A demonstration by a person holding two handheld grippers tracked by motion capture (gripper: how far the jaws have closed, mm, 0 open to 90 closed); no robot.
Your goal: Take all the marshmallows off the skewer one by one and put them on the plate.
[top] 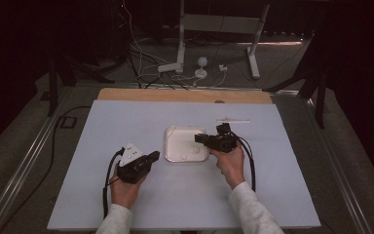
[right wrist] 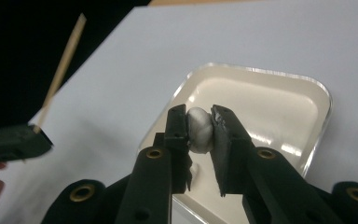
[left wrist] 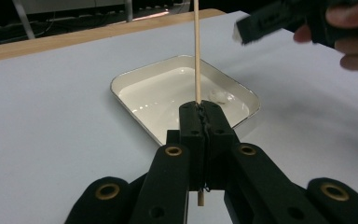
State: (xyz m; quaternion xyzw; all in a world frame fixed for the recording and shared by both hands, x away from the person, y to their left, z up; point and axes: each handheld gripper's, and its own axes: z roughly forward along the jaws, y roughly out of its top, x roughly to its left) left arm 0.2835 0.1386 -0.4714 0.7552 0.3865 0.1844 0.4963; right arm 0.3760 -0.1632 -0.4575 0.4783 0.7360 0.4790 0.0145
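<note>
A white tray with a shiny rim lies mid-table on the pale blue sheet. My left gripper is shut on a thin wooden skewer, which stands upright just left of the tray. In the high view this gripper points at the tray's left edge. My right gripper is shut on a soft white lump and hovers over the tray. From above, the right gripper reaches over the tray's right side. Another small white lump rests inside the tray.
A thin white strip lies on the sheet behind the right hand. The table's wooden far edge shows beyond the sheet. White stand legs and cables sit on the floor behind the table.
</note>
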